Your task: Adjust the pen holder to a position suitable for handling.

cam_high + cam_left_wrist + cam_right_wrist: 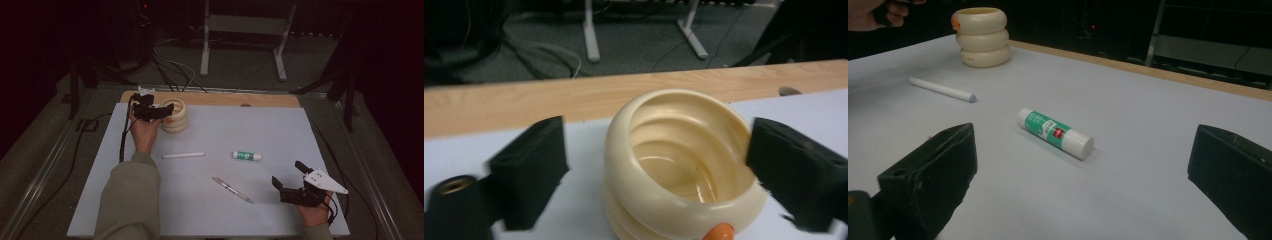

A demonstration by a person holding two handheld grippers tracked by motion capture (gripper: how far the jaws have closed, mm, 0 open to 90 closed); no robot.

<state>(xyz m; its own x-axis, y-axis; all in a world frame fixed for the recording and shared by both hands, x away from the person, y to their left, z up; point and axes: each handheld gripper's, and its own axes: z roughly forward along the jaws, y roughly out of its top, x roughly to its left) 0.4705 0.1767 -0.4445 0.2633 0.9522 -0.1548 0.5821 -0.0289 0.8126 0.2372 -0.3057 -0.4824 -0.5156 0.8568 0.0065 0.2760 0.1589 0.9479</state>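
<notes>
Left gripper [161, 111] upper left of the high view, jaws spread wide astride the cream ribbed cup [176, 116], right pad at its rim, left pad apart. Small orange piece [719, 233] at the near rim. Wooden table edge [215, 98] just behind. Bare mat [235, 127] rightward. Lower: white stick [183, 155], glue stick [246, 156], pen [232, 189]. Right gripper [289, 177] lower right, wide, empty.
</notes>
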